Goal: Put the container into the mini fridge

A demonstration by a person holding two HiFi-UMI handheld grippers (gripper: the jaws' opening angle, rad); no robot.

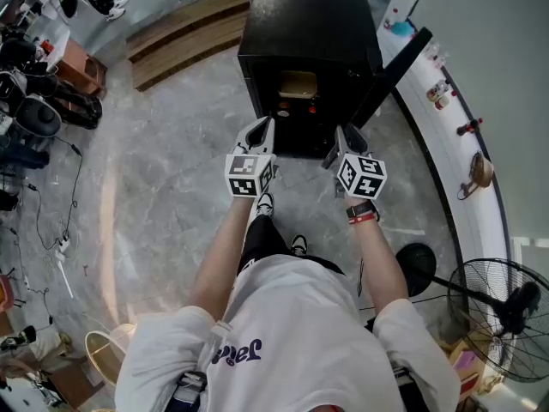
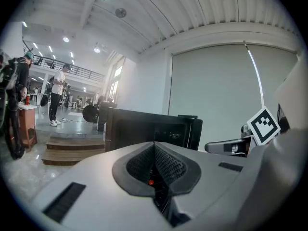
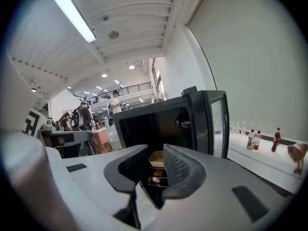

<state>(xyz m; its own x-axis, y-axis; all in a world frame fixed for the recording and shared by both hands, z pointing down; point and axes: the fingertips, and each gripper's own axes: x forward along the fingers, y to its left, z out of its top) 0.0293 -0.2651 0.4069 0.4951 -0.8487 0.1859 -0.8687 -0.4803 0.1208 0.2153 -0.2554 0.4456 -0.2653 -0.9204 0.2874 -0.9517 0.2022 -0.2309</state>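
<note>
The black mini fridge stands on the marble floor with its door swung open to the right. A tan container sits on the upper shelf inside, and small items lie on the shelf below it. My left gripper hovers in front of the fridge's left side, its jaws shut on nothing. My right gripper is level with it near the door, open and empty. In the right gripper view the container shows through the gap between the jaws, well beyond them inside the fridge.
A white ledge with bottles curves along the right. A floor fan stands at the lower right. Wooden steps lie left of the fridge, and bags and gear sit at the far left. People stand far behind.
</note>
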